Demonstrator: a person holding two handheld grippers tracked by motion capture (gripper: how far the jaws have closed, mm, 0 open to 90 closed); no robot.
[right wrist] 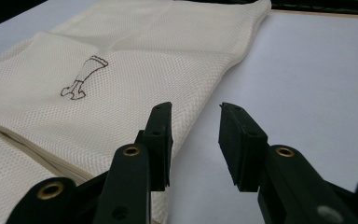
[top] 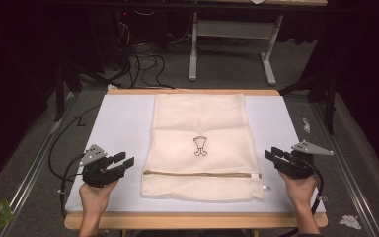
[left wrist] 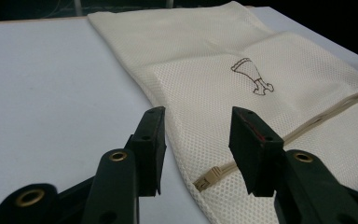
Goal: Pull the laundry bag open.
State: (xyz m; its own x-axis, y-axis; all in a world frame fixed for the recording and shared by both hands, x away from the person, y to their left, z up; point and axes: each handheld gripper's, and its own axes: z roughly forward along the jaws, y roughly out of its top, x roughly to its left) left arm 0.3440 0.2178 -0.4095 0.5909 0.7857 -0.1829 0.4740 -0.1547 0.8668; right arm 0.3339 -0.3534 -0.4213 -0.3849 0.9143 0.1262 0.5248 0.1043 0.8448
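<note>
Mesh laundry bag [top: 200,143], cream-coloured, lay flat in the middle of the high view on the pale counter [top: 123,123], its long sides running up the frame and its zipper [top: 202,173] crossing it near the bottom edge. A small dark emblem [top: 200,146] sat at its centre. The white zipper pull [top: 265,187] lay at the lower right corner of the bag.

Left hand-held gripper [top: 123,162] waited just off the bag's left edge, jaws well apart and holding nothing; the right hand-held gripper [top: 272,154] sat just off the right edge, likewise spread and empty. Neither touched the fabric.

The step in hand looked like the approach to a two-sided grasp near the zipper line. To do it well, each jaw pair would probably need to come in low and level with the counter, so that one jaw slides beneath the edge rather than pushing the mesh into a ridge. Both sides should close together, since thin mesh will likely drag and skew if one side pulls first. If the aim is to open the bag, the right one should take the pull while the left pins the closed end.

In the left gripper view the tan stop end of the zipper [left wrist: 209,178] showed plainly between the jaws, with the weave visible, detail too fine for the high view. The right gripper view showed the bag's side edge [right wrist: 214,88] as stacked layers, hinting at a fold. The high view gave the overall symmetry of both hands about the bag.
</note>
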